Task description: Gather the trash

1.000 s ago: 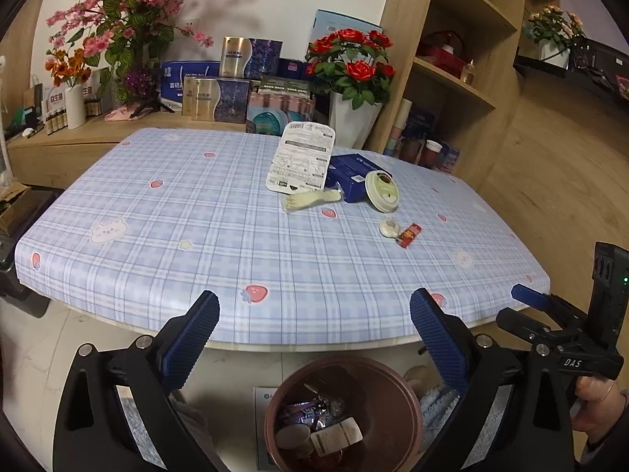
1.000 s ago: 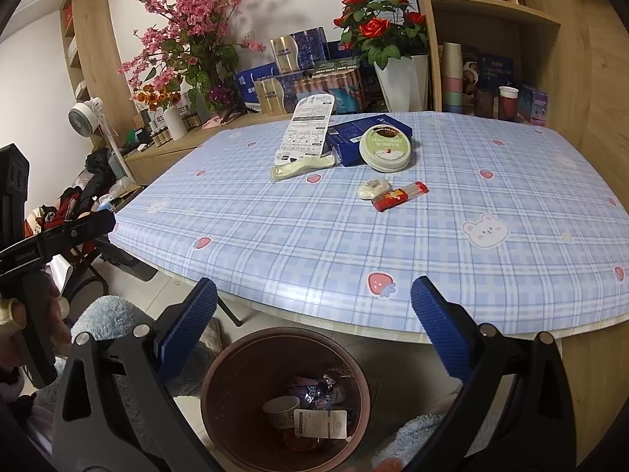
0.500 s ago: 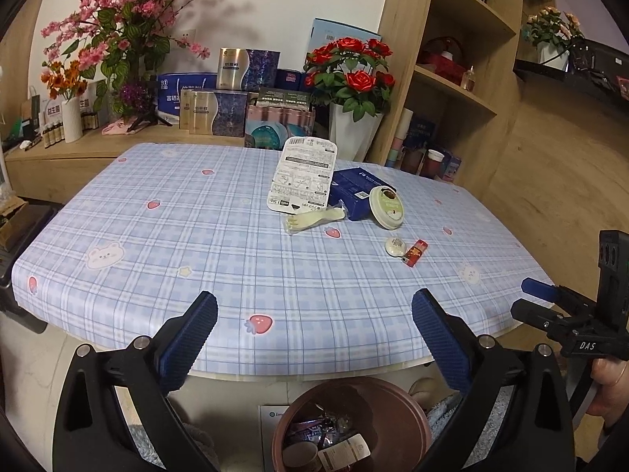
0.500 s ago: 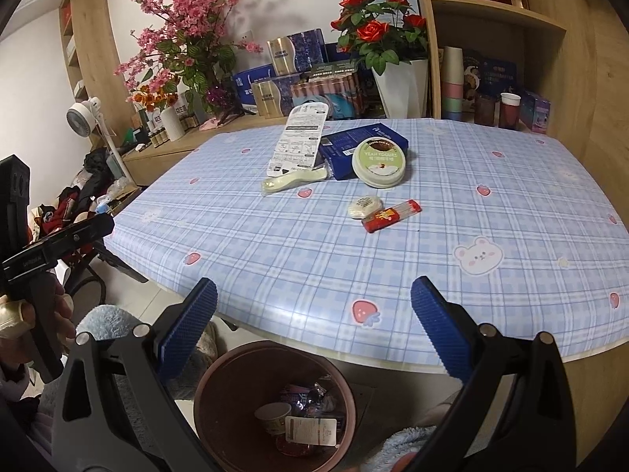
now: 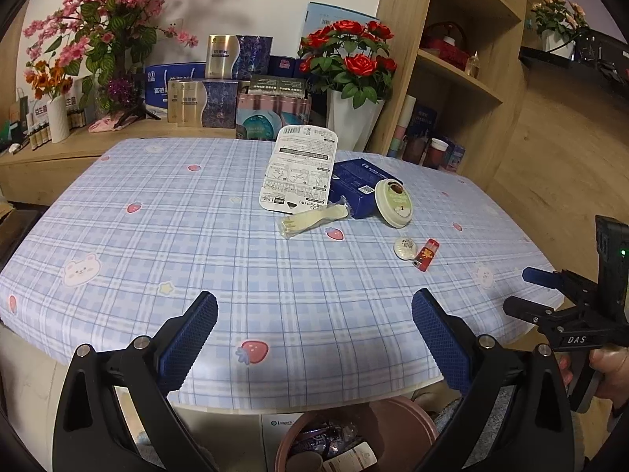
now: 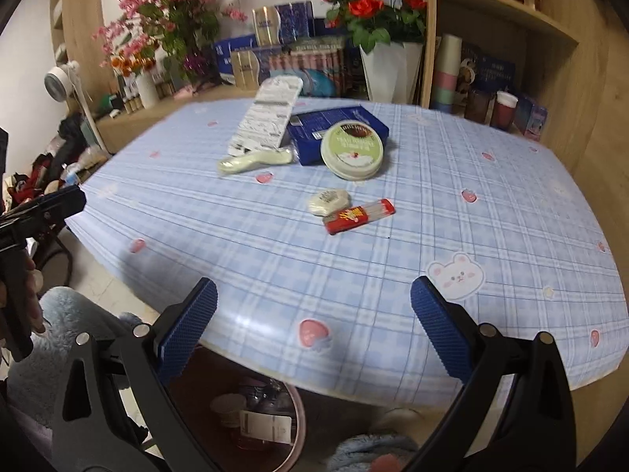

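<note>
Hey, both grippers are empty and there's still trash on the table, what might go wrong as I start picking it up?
The red wrapper and small white packet lie flat and touching, so open jaws may pinch both or slide off. The bin sits partly under the table edge; a drop could miss it. The green-lidded tub leans on the blue box and may roll when nudged.

Both handheld grippers are built pretty much the same: the left gripper (image 5: 314, 324) and right gripper (image 6: 313, 324) have matte black plastic arms studded with silver screws, tipped with blue textured pads (image 5: 191, 340). "DAS" is printed in white on the right one's side.
</note>
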The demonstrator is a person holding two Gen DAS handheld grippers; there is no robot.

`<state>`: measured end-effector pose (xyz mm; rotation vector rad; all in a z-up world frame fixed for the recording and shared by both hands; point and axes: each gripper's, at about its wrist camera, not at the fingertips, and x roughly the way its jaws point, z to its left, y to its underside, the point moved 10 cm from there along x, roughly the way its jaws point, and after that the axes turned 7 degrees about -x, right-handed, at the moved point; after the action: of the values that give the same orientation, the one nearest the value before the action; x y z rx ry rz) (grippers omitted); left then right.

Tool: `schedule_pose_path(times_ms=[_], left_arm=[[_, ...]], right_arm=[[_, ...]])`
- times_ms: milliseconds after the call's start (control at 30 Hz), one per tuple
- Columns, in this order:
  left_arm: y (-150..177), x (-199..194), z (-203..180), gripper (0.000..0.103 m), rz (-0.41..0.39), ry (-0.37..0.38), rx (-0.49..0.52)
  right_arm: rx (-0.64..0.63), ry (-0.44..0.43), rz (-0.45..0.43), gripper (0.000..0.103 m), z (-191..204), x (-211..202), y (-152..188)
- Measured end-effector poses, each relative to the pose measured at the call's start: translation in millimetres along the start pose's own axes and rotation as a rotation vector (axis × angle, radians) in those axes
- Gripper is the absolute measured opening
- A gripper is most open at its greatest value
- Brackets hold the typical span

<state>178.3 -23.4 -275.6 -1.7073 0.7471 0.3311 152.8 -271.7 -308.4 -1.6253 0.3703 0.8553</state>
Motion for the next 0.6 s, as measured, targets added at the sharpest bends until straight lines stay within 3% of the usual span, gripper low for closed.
schedule_pose_path(times_ms=[467,600], left_arm=[[-25,55,11,0.097,0.002,-0.023,0.051],[-31,68,19,0.097,0.003,-0.034,0.049]], right_arm=[[-0.071,-0.006,0.076,0.096,-23,77,-27],[-0.087,-0.014,0.067,0.091,-23,95,-45]])
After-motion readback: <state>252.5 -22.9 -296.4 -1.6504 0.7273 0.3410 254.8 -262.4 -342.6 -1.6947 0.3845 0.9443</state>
